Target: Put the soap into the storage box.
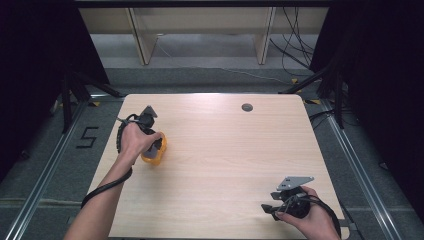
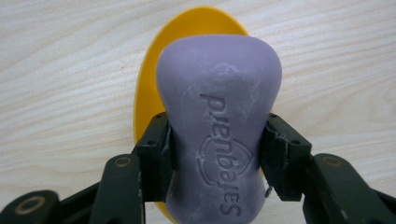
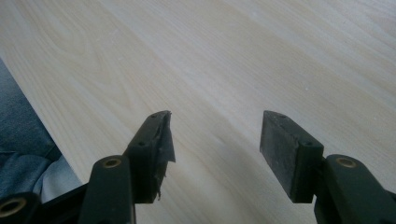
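The pale wooden worktop carries both of the person's hands. The left forearm reaches forward from the near left, its hand wrapped over the left hand-held gripper, which points down at the worktop's left side. Its jaws are clamped on the waist of a purple waisted bar of soap, held over a yellow oval dish. At the near right corner, the right hand holds the right hand-held gripper low, jaws spread apart with bare wood between them.
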